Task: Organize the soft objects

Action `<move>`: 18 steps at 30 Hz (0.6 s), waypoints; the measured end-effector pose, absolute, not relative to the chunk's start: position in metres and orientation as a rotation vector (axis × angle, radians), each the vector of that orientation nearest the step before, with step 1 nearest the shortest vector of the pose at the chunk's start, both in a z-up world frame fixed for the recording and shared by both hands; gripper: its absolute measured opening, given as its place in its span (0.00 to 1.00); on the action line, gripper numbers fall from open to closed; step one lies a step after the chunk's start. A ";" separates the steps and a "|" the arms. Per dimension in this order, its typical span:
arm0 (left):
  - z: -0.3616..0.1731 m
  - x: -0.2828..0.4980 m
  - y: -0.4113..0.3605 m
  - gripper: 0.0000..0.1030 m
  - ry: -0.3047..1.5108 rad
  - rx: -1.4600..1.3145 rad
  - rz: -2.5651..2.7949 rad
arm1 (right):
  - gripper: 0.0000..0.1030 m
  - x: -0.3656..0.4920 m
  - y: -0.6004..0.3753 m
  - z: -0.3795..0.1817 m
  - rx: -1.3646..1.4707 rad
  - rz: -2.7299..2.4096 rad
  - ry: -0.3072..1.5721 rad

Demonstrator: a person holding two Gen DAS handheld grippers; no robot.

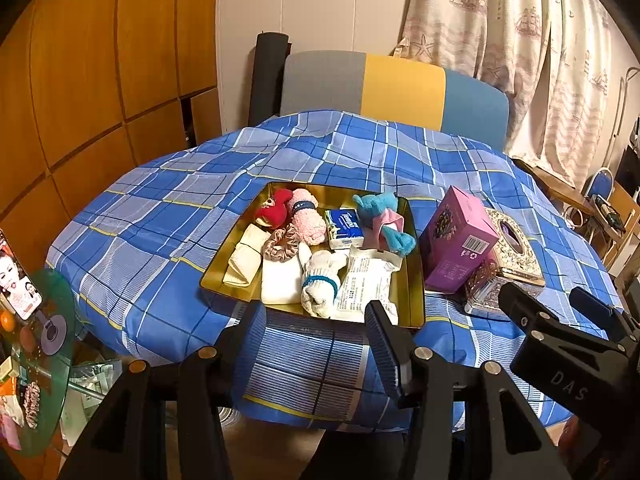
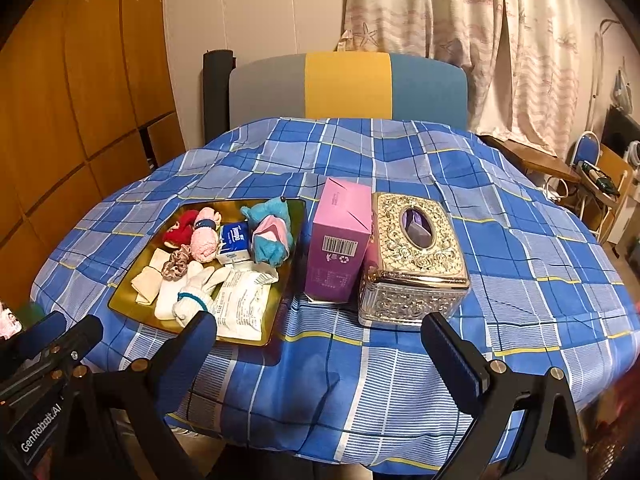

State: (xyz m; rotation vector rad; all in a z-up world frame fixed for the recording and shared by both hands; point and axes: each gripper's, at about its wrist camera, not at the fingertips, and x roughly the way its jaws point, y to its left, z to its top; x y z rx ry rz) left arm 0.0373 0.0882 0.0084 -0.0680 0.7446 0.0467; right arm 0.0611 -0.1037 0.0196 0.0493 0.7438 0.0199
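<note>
A gold tray (image 1: 412, 280) (image 2: 128, 292) on the blue checked cloth holds several soft things: a red plush (image 1: 274, 208), a pink fluffy roll (image 1: 308, 220) (image 2: 203, 238), a scrunchie (image 1: 282, 244), a Tempo tissue pack (image 1: 344, 228) (image 2: 236, 242), a blue-and-pink plush (image 1: 384, 220) (image 2: 270, 232), white socks (image 1: 322, 280) (image 2: 196, 292), folded cloths (image 1: 246, 256) and a white packet (image 1: 366, 284) (image 2: 242, 306). My left gripper (image 1: 316, 336) hangs open just short of the tray's near edge, nothing between its fingers. My right gripper (image 2: 320, 344) stands open over the cloth, in front of the boxes.
A purple-pink carton (image 1: 456, 240) (image 2: 340, 240) stands right of the tray, with an ornate gold tissue box (image 1: 508, 256) (image 2: 416, 248) beside it. A chair back (image 2: 348, 84) rises behind the table. A glass side table (image 1: 36, 360) with clutter sits low left.
</note>
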 end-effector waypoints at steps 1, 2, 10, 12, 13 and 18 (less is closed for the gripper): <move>0.008 0.037 0.088 0.50 0.745 -0.067 0.049 | 1.00 0.061 -0.104 0.019 0.050 0.020 0.743; 0.008 0.037 0.088 0.50 0.746 -0.066 0.050 | 1.00 0.062 -0.103 0.019 0.049 0.019 0.743; 0.006 0.038 0.088 0.50 0.755 -0.062 0.050 | 1.00 0.062 -0.103 0.018 0.056 0.021 0.751; 0.006 0.039 0.087 0.50 0.757 -0.060 0.049 | 1.00 0.062 -0.103 0.018 0.055 0.019 0.749; 0.005 0.039 0.087 0.50 0.757 -0.058 0.051 | 1.00 0.062 -0.104 0.018 0.056 0.020 0.748; 0.004 0.039 0.087 0.50 0.762 -0.055 0.049 | 1.00 0.063 -0.103 0.017 0.057 0.021 0.752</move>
